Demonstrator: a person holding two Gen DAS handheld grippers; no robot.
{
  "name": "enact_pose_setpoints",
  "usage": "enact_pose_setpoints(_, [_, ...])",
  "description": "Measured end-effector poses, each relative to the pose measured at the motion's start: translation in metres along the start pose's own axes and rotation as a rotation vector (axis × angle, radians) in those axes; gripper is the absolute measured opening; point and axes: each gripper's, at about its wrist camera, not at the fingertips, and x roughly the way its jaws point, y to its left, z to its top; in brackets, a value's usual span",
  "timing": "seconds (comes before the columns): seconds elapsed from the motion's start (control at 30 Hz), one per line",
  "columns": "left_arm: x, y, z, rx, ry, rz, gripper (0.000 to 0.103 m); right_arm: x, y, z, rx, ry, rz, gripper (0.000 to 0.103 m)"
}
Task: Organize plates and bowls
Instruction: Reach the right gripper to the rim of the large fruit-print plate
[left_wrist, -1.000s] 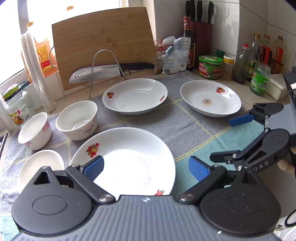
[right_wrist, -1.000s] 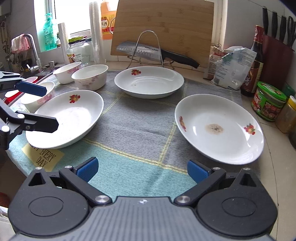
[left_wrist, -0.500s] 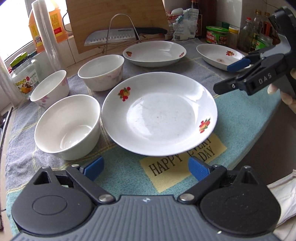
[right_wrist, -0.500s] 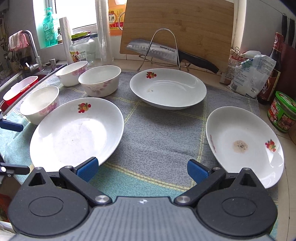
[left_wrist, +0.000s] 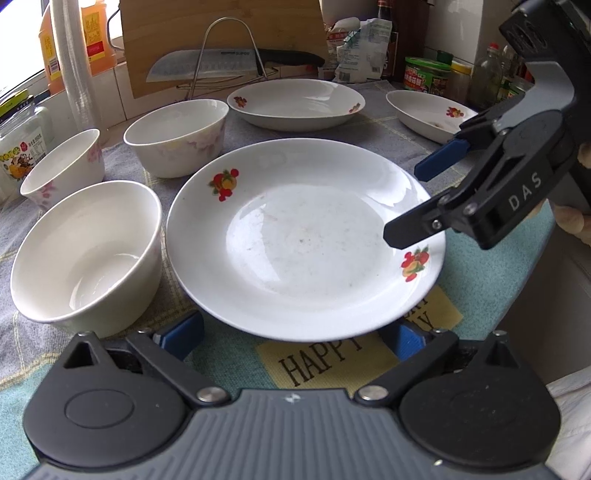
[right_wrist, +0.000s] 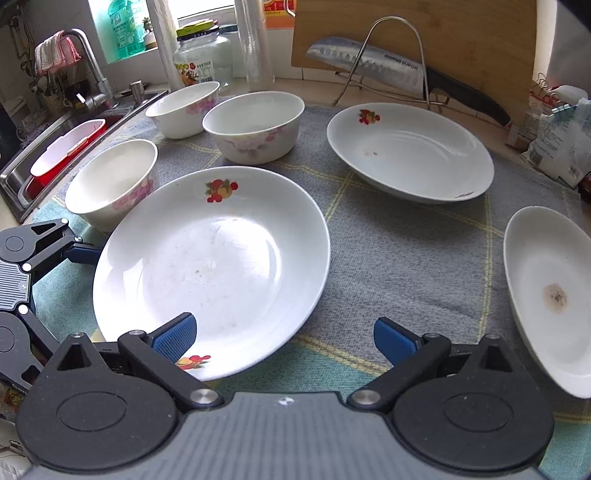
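The left gripper (left_wrist: 295, 334) stood at the near rim of the near plate (left_wrist: 303, 240), low in the centre of the left wrist view; its jaws were opening, the rim lay in the gap between the blue pads, and no pad pressed on it. The right gripper (right_wrist: 284, 338) was spread wide and gripped nothing — its left finger hung over the plate's lower edge in the right wrist view, the other over the cloth (right_wrist: 406, 258). The plate rested flat on the cloth, just beside the near bowl (left_wrist: 85, 251) at the left of the frame. Two more bowls (left_wrist: 177, 134) stood behind, and two further plates (left_wrist: 295, 101) lay in the upper centre and upper right. Risks, as judged from this layout: both tools converged on one plate, so a collision of fingers was possible if both closed together. A grip on the glazed rim alone would probably be shallow; the plate could tilt or slip on lifting. A sideways push could drive the plate against the near bowl and chip either. The overhanging cloth edge could drag and shift all the crockery.
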Motion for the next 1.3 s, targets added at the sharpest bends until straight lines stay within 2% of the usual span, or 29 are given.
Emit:
enact_pose_setpoints(0.27, [0.001, -0.002, -0.002, -0.035, -0.023, 0.022, 0.103, 0.021, 0.002, 0.011, -0.124, 0.043, 0.057, 0.103])
enact_pose_setpoints(0.37, [0.001, -0.003, 0.001, -0.053, -0.011, 0.036, 0.103, 0.021, 0.003, 0.01, -0.178, 0.054, 0.062, 0.103])
enact_pose_setpoints(0.5, [0.002, -0.003, 0.001, -0.063, -0.001, 0.045, 0.103, 0.02, -0.003, 0.013, -0.216, 0.082, 0.109, 0.103])
enact_pose_setpoints(0.7, [0.001, -0.003, 0.001, -0.06, -0.007, 0.043, 0.103, 0.021, -0.002, 0.014, -0.249, 0.09, 0.122, 0.103])
enact_pose_setpoints(0.9, [-0.001, -0.003, -0.004, -0.05, -0.046, 0.037, 0.103, 0.034, 0.003, 0.032, -0.259, 0.109, 0.11, 0.103])
enact_pose_setpoints(1.03, [-0.001, -0.003, -0.004, -0.049, -0.045, 0.037, 0.103, 0.042, 0.002, 0.043, -0.278, 0.116, 0.119, 0.103])
enact_pose_setpoints(1.3, [-0.001, -0.002, -0.003, -0.043, -0.042, 0.034, 0.103, 0.053, -0.001, 0.064, -0.305, 0.127, 0.205, 0.103])
